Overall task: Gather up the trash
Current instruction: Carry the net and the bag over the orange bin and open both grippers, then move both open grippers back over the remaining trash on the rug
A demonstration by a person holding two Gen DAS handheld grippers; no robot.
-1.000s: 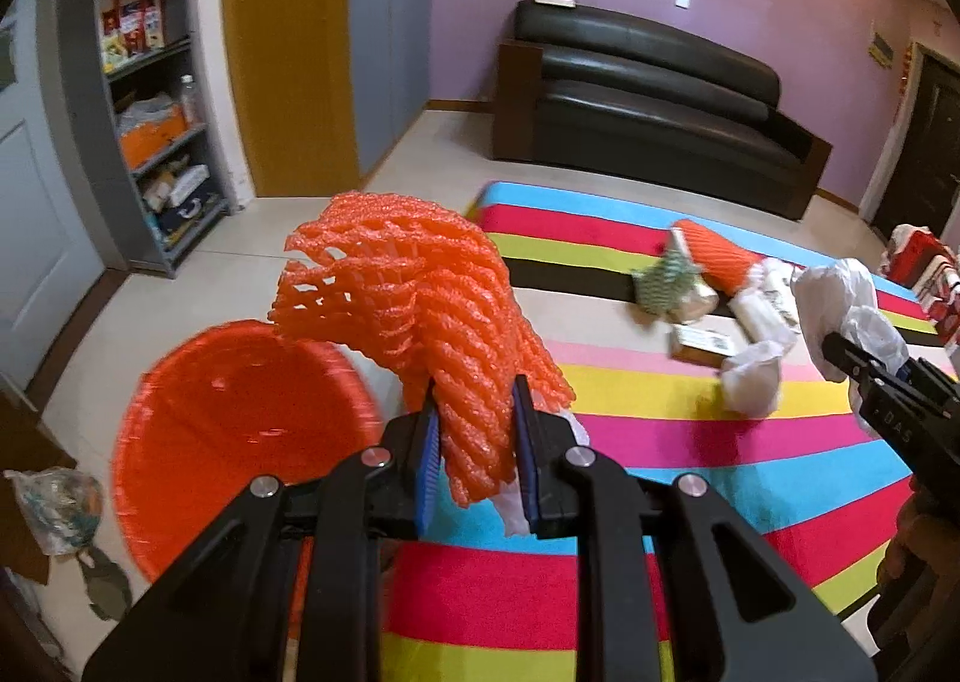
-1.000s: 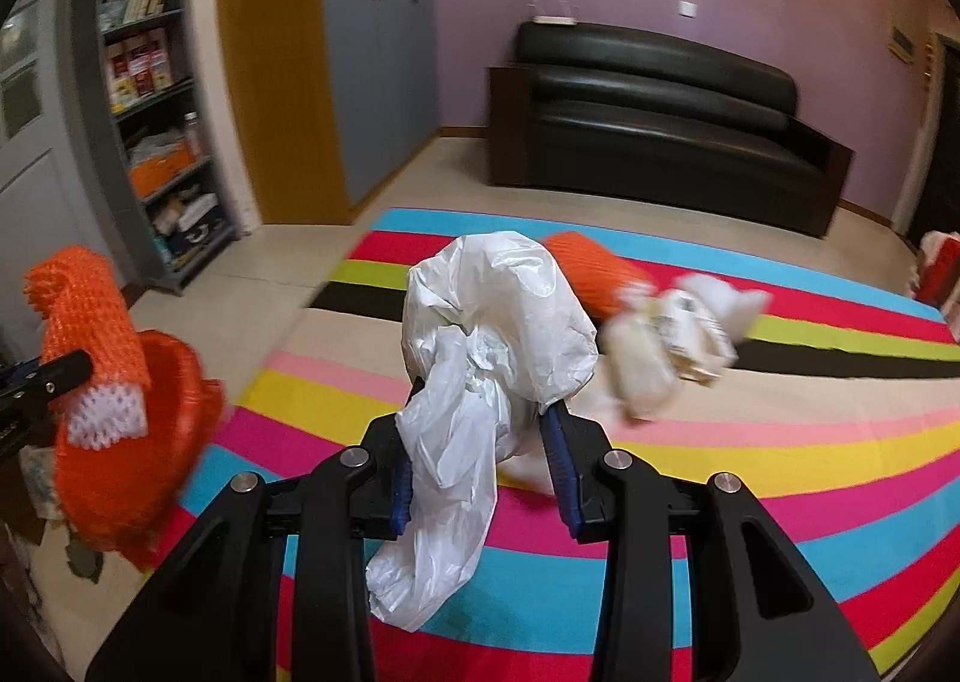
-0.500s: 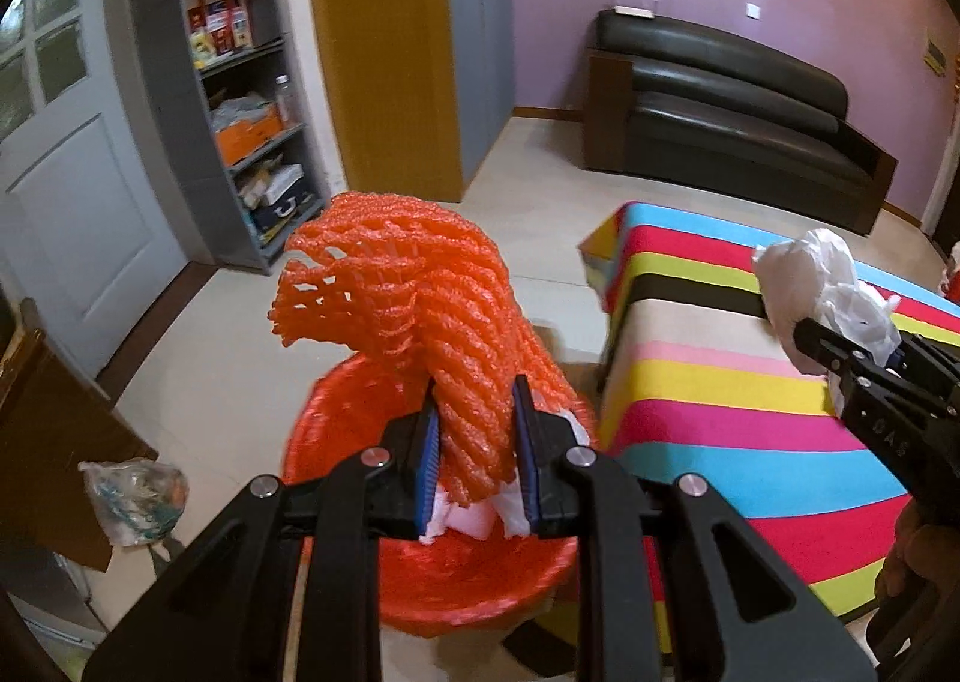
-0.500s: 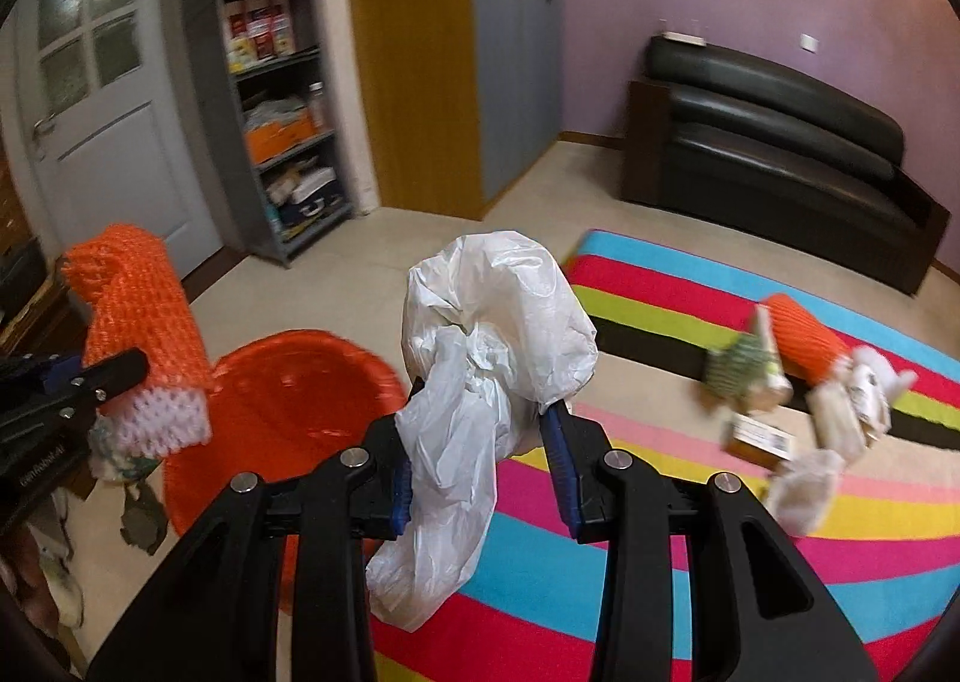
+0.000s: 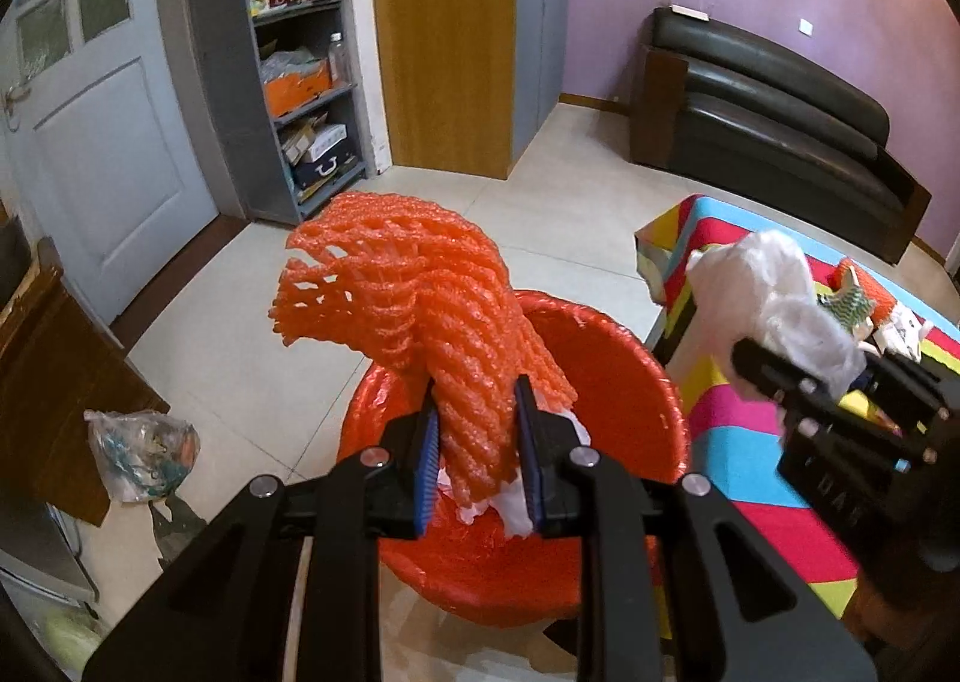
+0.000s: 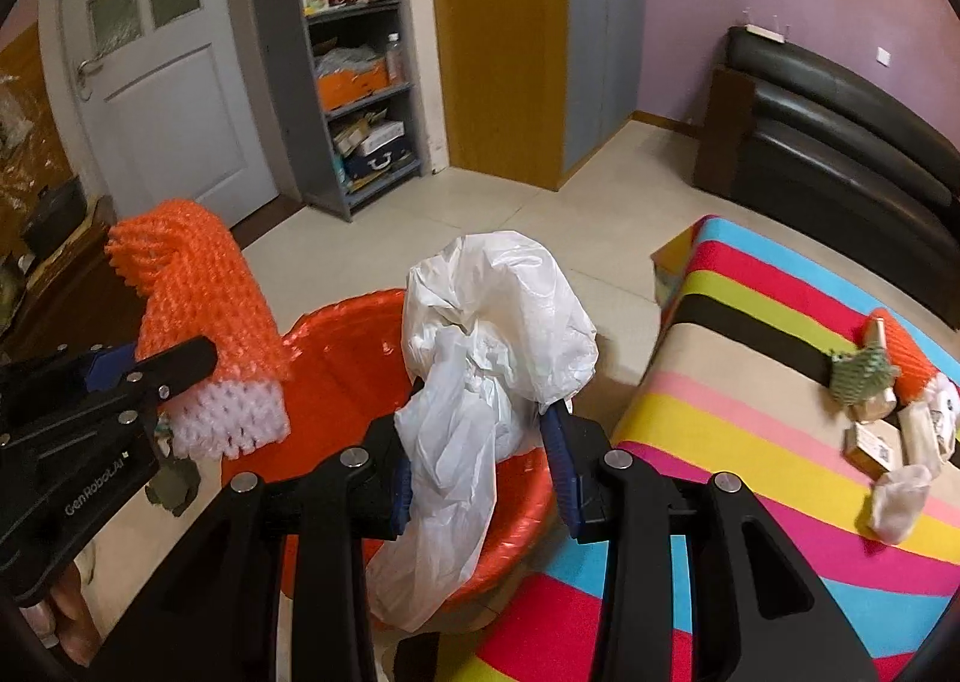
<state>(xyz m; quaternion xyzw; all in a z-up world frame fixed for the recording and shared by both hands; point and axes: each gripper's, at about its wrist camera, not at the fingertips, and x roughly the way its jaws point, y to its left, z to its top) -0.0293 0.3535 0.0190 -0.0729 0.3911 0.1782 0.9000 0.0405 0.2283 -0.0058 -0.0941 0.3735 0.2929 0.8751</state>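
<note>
My left gripper (image 5: 477,457) is shut on an orange foam net (image 5: 414,316) with a white end; the net (image 6: 204,310) hangs over the orange bin (image 5: 606,370) lined with an orange bag. My right gripper (image 6: 480,460) is shut on a crumpled white plastic bag (image 6: 498,334), held above the bin's (image 6: 342,364) right side. In the left wrist view the right gripper (image 5: 840,382) and its white bag (image 5: 762,286) stand at the right. In the right wrist view the left gripper (image 6: 150,370) stands at the left.
More trash lies on the striped cloth (image 6: 750,382): an orange net (image 6: 894,340), a green net piece (image 6: 858,376), small boxes (image 6: 870,442) and a white wad (image 6: 900,496). A plastic bag (image 5: 141,454) lies on the floor at the left by a wooden cabinet (image 5: 48,358). A black sofa (image 5: 774,123) is behind.
Both grippers swung left from the striped cloth toward the bin, each keeping its load. The bin now sits right below the foam net and the white bag.
</note>
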